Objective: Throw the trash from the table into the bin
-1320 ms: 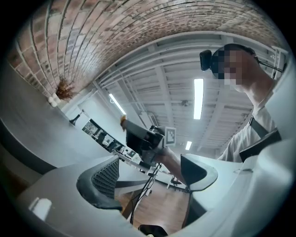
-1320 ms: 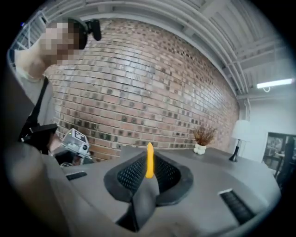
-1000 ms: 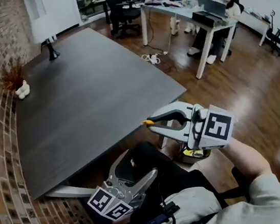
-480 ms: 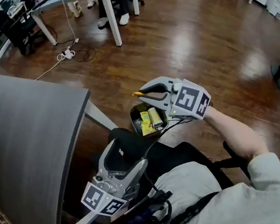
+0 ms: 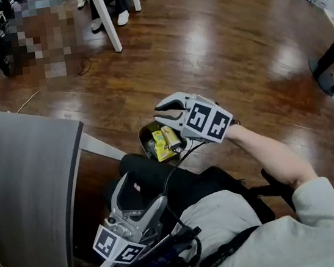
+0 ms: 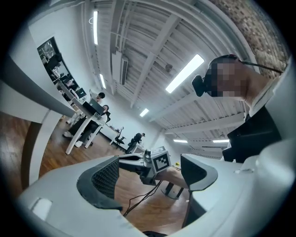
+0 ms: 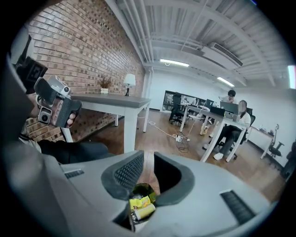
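The trash, a yellow wrapper [image 5: 159,147] and a pale cylindrical container [image 5: 170,137], is lying inside the bin [image 5: 144,143], the two pieces touching. The bin is standing on the wooden floor [image 5: 229,47], just beside the seated person's dark-trousered leg and near the corner of the grey table [image 5: 19,181]. The right gripper [image 5: 162,114] is hovering directly above the bin. Its jaws have just been opening and are standing slightly apart, with nothing between them. The left gripper [image 5: 143,195] is resting low over the person's lap, apart from the bin, its jaws spreading wide and holding nothing.
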`<state>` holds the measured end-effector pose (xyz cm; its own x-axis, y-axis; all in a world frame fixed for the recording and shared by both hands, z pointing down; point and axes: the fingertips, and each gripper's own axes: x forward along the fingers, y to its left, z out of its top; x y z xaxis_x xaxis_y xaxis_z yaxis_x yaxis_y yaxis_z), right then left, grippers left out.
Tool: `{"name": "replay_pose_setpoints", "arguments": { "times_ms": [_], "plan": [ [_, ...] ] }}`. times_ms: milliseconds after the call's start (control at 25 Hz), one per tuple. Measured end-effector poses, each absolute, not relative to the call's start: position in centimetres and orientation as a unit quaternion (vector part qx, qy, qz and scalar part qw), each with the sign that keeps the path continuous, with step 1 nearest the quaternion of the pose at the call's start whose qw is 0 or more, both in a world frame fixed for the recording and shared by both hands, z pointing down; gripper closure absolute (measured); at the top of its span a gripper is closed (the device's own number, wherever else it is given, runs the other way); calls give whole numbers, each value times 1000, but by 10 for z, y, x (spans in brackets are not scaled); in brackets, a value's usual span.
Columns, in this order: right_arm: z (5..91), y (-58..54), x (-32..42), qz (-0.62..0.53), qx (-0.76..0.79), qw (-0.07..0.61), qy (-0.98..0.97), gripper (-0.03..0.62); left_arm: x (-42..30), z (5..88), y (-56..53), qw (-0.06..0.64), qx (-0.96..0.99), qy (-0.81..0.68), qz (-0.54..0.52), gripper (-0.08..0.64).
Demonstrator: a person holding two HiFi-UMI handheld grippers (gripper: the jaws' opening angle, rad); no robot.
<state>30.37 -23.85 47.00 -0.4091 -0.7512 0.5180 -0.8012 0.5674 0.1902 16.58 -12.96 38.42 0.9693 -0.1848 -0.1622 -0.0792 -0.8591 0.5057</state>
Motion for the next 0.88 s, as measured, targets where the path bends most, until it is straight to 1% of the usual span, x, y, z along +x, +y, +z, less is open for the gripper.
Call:
{"name": "replay_pose_setpoints", "arguments": {
  "times_ms": [160, 360, 600, 880],
  "plan": [
    [459, -241, 302, 41, 470, 267, -841, 510, 154, 382, -131, 259, 956, -80, -112, 161],
    [437, -244, 285, 8, 462, 246, -852, 511, 138, 376, -131, 248, 957, -95, -119, 161],
    [431, -236, 255, -29, 437, 257, -862, 514, 123, 366, -125, 214, 965, -105, -111, 161],
    [424, -231, 241, -46, 418, 252, -871, 512, 110, 355, -125, 206, 962, -124, -129, 161]
  ]
}}
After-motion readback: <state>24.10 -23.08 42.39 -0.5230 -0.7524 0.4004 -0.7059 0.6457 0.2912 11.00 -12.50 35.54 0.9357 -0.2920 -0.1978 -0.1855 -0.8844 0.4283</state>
